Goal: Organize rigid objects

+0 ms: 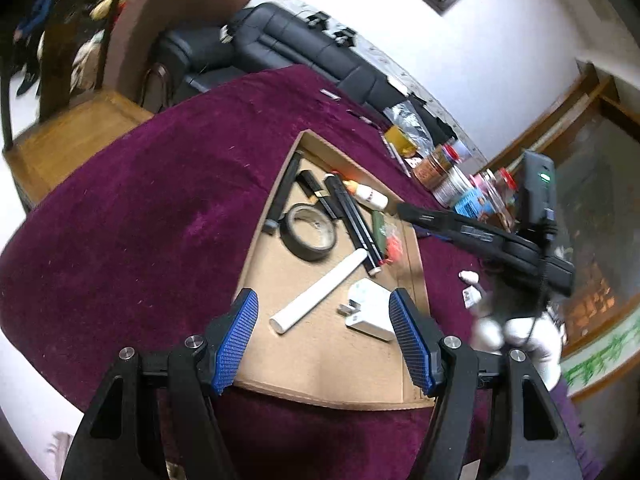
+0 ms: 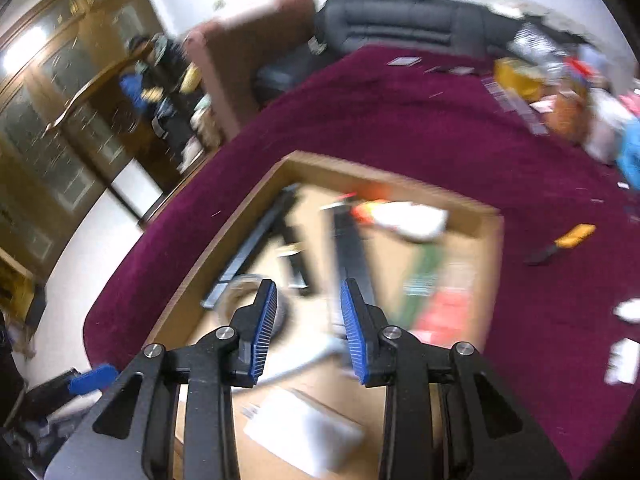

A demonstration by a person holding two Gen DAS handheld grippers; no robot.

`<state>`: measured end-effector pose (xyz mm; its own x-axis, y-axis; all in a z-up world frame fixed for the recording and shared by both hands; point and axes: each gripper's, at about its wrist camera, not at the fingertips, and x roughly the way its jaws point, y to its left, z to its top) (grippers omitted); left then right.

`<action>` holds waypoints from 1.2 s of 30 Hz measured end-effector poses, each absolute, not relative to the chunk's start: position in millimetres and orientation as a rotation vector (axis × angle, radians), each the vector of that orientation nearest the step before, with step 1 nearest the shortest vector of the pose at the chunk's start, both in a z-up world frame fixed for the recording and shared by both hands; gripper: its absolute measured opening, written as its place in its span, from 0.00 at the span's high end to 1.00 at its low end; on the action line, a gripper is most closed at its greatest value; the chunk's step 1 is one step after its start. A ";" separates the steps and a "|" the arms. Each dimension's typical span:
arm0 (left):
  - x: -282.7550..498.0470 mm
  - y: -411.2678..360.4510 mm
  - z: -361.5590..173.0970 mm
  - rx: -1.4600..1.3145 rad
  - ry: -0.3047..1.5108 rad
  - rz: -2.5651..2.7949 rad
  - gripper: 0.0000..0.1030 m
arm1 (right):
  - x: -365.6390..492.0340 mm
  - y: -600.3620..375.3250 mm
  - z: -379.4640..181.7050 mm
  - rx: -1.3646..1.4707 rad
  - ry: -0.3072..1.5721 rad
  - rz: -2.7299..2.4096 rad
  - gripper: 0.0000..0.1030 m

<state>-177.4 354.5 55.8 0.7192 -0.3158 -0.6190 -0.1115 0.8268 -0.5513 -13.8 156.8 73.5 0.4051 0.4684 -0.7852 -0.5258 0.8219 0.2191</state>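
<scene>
- Rigid objects lie gathered in a shallow cardboard tray that rests on the purple-covered tabletop.
- Near the tray's near end lie a white plug adapter and, just beside it, a white cylinder set on a slant.
- Further in sits a roll of dark tape, lying flat, with a long black bar along the tray's left wall.
- Two more black sticks run lengthwise right of the tape; a white glue bottle with an orange tip lies at the far end.
- A green piece and small orange-red bits sit against the right wall.
- The left tool hovers over the tray's near end, its blue-padded fingers spread wide, holding nothing; the adapter and cylinder show between them.
- The right tool hangs above the tray's middle, its fingers moderately apart and empty; this view is heavily blurred.
- In the left view the right tool's black body reaches over the tray's right wall, held by a white-gloved hand.
- On the cloth right of the tray lie an orange-and-black item and small white pieces.
- Jars and packets crowd the tabletop's far right edge; a black sofa stands beyond.
</scene>
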 end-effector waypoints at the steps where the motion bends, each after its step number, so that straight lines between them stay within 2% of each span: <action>1: -177.9 349.8 58.2 -0.580 0.762 -0.125 0.40 | -17.2 138.4 80.1 -0.060 0.942 0.600 0.70; 4: -180.1 327.4 69.9 -0.492 0.718 -0.136 0.40 | -27.2 68.5 99.7 -0.031 0.840 0.479 0.69; 6: -181.1 309.0 80.2 -0.423 0.681 -0.142 0.40 | -35.8 18.0 109.9 -0.004 0.781 0.390 0.59; 8: -182.5 285.6 91.1 -0.345 0.642 -0.148 0.35 | -39.1 -31.3 116.4 0.040 0.741 0.305 0.37; 10: -183.7 262.4 100.4 -0.284 0.608 -0.149 0.25 | -38.2 -80.0 117.0 0.086 0.729 0.216 0.34; 11: -183.7 253.1 103.0 -0.267 0.598 -0.153 0.18 | -37.5 -102.1 114.4 0.110 0.735 0.175 0.34; 13: -181.0 232.9 104.9 -0.247 0.606 -0.182 0.14 | -29.6 -138.7 104.7 0.150 0.771 0.102 0.34; 20: -168.6 177.6 101.5 -0.213 0.730 -0.262 0.14 | 9.9 -169.7 46.3 0.287 0.923 0.109 0.34; 27: -181.9 163.2 104.2 -0.119 0.748 -0.186 0.14 | 46.9 -157.9 20.9 0.300 0.949 0.102 0.34; 30: -177.6 160.3 97.1 -0.100 0.789 -0.151 0.14 | 53.3 -140.9 8.9 0.196 1.009 0.134 0.51; 36: -172.5 159.3 80.0 -0.097 0.846 -0.119 0.14 | 18.6 -102.1 11.0 0.040 1.073 0.273 0.51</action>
<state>-172.5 159.3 80.0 0.6573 -0.1436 -0.7398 0.0667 0.9889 -0.1327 18.6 -102.1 11.0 0.4477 0.2395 -0.8615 -0.2010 0.9658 0.1640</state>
